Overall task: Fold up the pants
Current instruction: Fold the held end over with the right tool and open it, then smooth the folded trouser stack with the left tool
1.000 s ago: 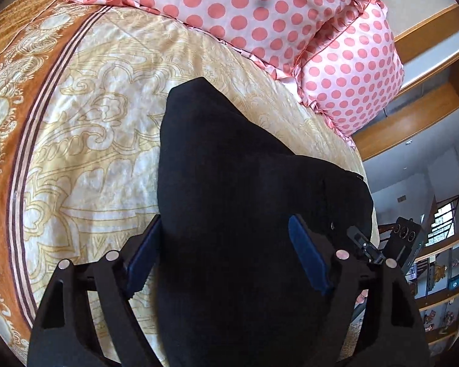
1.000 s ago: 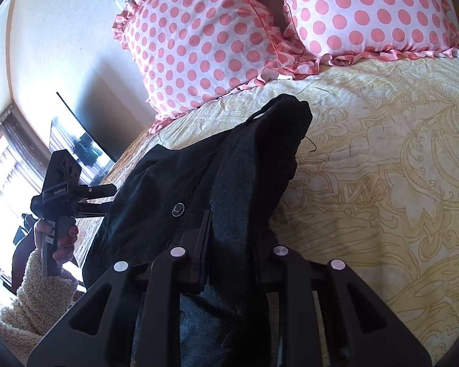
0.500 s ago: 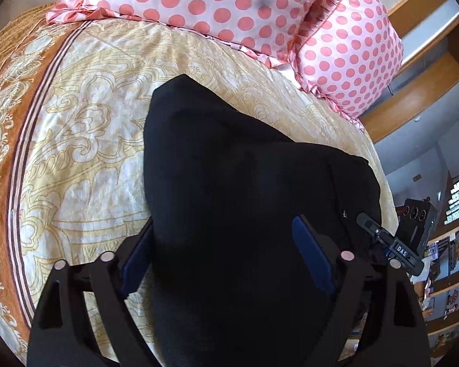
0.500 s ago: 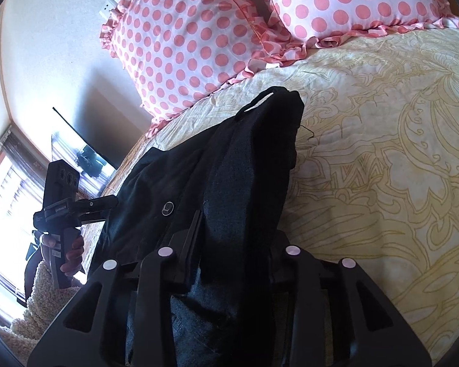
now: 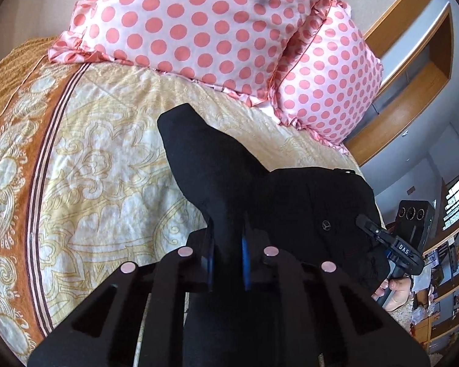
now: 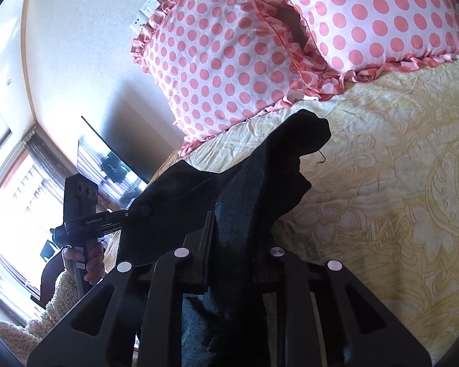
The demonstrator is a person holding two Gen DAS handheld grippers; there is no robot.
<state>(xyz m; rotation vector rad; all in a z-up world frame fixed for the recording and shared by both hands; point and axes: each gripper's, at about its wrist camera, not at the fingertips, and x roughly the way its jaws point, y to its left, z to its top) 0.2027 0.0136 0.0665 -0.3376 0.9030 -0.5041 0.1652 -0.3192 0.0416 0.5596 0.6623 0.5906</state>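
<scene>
Black pants (image 5: 290, 189) lie bunched on a cream patterned bedspread (image 5: 91, 168). In the left wrist view my left gripper (image 5: 228, 235) is closing, and its blue pads pinch a raised ridge of the fabric. My right gripper (image 5: 382, 235) shows at the pants' right edge, held by a hand (image 5: 394, 293). In the right wrist view my right gripper (image 6: 232, 229) is closing on a thick fold of the pants (image 6: 275, 165), which rise toward the pillows. My left gripper (image 6: 143, 211) grips the far left edge there.
Two pink polka-dot pillows (image 5: 199, 21) lean at the head of the bed, seen again as pillows (image 6: 229, 61). Wooden shelves (image 5: 413, 76) stand to the right. A television (image 6: 107, 159) and a bright window sit left of the bed. The bedspread (image 6: 397, 183) stretches right of the pants.
My left gripper's jaws have come together from wide apart onto a pinch of fabric and lifted it. My right gripper has risen a little, still holding its fold.
</scene>
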